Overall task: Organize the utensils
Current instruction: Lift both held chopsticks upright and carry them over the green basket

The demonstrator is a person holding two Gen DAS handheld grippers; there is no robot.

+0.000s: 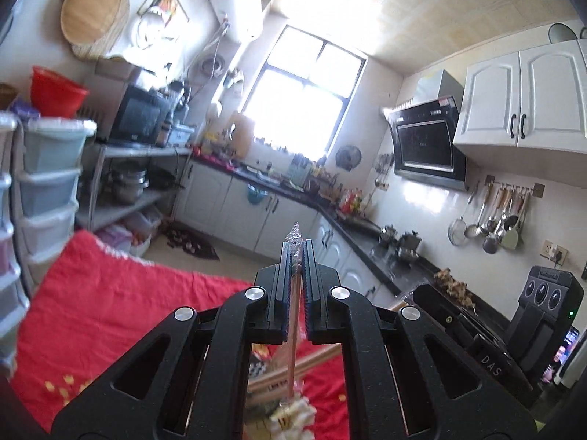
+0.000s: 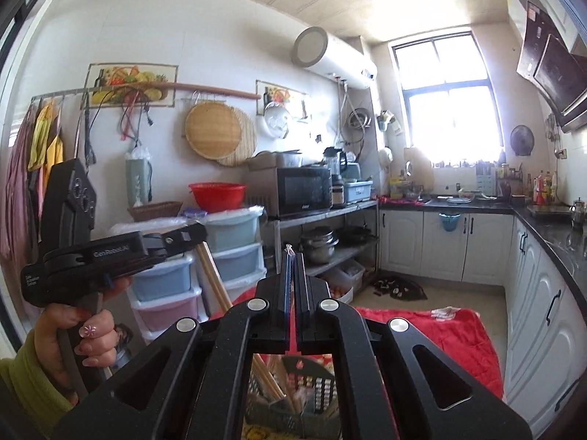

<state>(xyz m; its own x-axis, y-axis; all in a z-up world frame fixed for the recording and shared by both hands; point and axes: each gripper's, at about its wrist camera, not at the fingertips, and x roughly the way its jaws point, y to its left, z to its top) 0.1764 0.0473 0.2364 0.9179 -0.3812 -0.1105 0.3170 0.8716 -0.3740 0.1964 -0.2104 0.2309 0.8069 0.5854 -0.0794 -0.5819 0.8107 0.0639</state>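
Basically we were mid-transfer. Our left gripper (image 1: 296, 256) was clamped on a plastic-wrapped stick (image 1: 294, 293), pinkish, running up the centre of the frame between the pads; probably a wrapped chopstick or straw, couldn't tell which. Our right gripper (image 2: 293, 275) pinched a thin wrapped piece (image 2: 290, 256) too, tip poking out top centre. Wooden chopsticks (image 2: 269, 381) sat in the slotted basket (image 2: 315, 385) at lower centre, on the red cloth (image 2: 458, 337). Both claws pointed up at the room, so the next move likely called for tilting down over the basket before releasing.
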